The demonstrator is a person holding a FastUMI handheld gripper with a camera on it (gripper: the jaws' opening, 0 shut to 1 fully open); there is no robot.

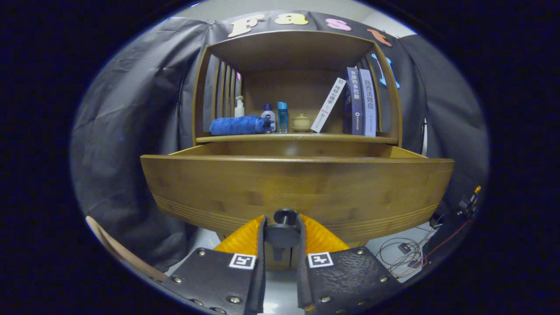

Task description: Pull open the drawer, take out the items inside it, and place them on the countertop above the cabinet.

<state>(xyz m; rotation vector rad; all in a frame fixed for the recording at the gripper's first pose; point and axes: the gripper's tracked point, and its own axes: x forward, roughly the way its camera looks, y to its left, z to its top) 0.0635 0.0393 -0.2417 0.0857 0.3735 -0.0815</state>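
Drawer [297,188] stands pulled out from the cabinet, its wooden front facing the camera, its inside hidden from this angle. Hand-held gripper [281,232] at 6 o'clock has both fingers closed against the dark knob [284,229] on the drawer front. Counter [297,138] at 12 o'clock carries a blue towel [238,125], bottles [275,117], a small pot [301,123] and books [356,103].
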